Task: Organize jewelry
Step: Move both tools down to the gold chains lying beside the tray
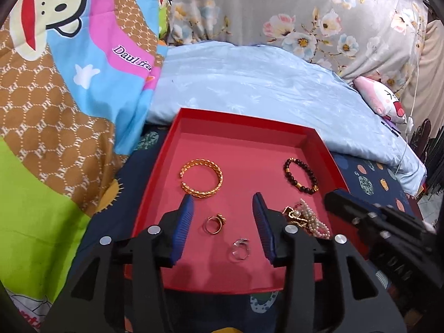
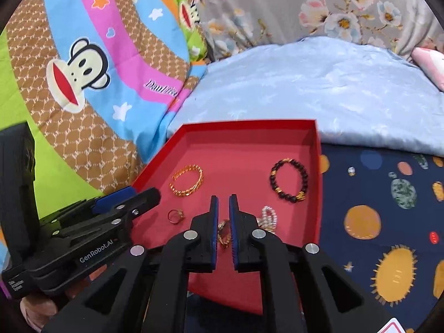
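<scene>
On the bed, a red tray [image 1: 327,152] sits on the dark planet-print sheet [image 2: 383,199] with my jewelry laid out inside it. From my left gripper [image 1: 223,204], whose blue pads stand well apart with nothing pressed between them, the gold bangle [image 1: 202,179] lies at eleven o'clock, and the dark bead bracelet [image 1: 301,175] at one o'clock. Between my left jaws, lower down on the tray floor, rests a gold ring [image 1: 215,223], and just below it towards five o'clock a clear ring [image 1: 239,249]; neither touches a pad. At three o'clock, just beside my left gripper's right finger, is a heap of pearl beads with a gold piece [image 1: 305,217].

My right gripper [image 2: 223,202] comes in over the tray's near right side, its jaws almost together with only a narrow slit between the pads. In that slit I see a gold chain piece [image 2: 224,236], though I cannot tell whether the pads actually press on it. The pearl strand sits just to its right, at about two o'clock.

Beyond the tray, at twelve o'clock, lies a pale blue quilt [image 1: 263,83], and at ten o'clock a bright cartoon-monkey blanket [image 1: 69,55].
</scene>
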